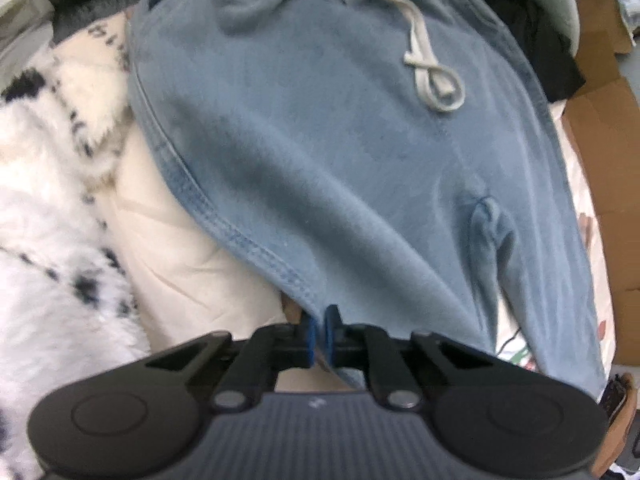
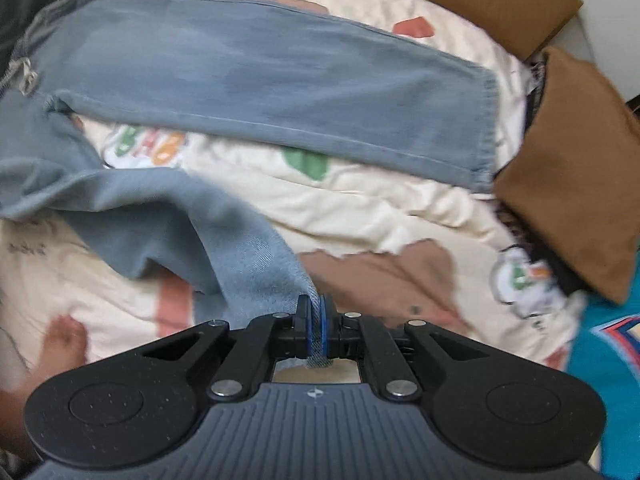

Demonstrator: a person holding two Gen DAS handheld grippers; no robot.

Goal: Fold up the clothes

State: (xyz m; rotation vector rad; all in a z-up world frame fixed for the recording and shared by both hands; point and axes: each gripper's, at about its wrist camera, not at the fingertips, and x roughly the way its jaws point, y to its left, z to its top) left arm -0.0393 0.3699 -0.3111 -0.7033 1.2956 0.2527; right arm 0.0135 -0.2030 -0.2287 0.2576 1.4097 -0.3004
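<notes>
Light blue denim trousers (image 1: 328, 128) with a pale drawstring (image 1: 424, 52) lie on a cream printed bedsheet (image 1: 188, 236), waistband at the far end. My left gripper (image 1: 320, 326) is shut on the stitched side seam of the near leg, lifting the cloth. In the right wrist view one leg (image 2: 280, 84) lies flat across the sheet, its hem at the right. The other leg (image 2: 224, 236) is bunched and pulled toward me, with my right gripper (image 2: 316, 320) shut on its hem edge.
A fluffy white blanket with black spots (image 1: 52, 216) lies left of the trousers. Cardboard (image 1: 600, 152) borders the right side. A brown cushion (image 2: 572, 172) and a teal garment (image 2: 608, 356) sit at the right, dark clothes (image 1: 532, 32) at the back. A bare foot (image 2: 64, 344) shows at lower left.
</notes>
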